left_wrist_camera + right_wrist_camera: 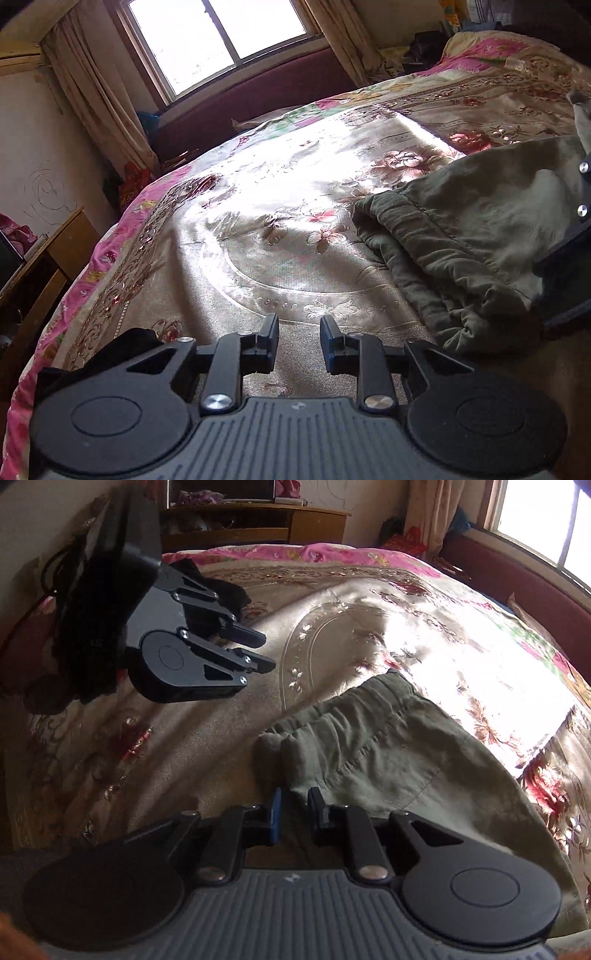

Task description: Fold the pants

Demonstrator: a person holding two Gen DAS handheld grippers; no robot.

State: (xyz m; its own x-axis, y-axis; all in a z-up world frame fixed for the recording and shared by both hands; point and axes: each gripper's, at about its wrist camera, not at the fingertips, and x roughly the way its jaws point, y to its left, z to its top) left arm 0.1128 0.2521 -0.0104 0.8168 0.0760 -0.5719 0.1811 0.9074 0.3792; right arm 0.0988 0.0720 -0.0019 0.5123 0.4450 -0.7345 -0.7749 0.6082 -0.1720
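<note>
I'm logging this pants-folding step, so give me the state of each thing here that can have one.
Pants: olive green, lying bunched on the bed, held by neither gripper.
Left gripper: open, nothing between its fingers, over bare bedspread.
Right gripper: open, at the edge of the pants, not clamped.
Bedspread: spread out, slightly wrinkled.
Curtains: drawn aside.

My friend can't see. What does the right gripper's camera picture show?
Green pants lie bunched on a shiny flowered bedspread. The right gripper sits at their near edge, open and holding nothing. The left gripper hangs over the bed, also open.
</note>
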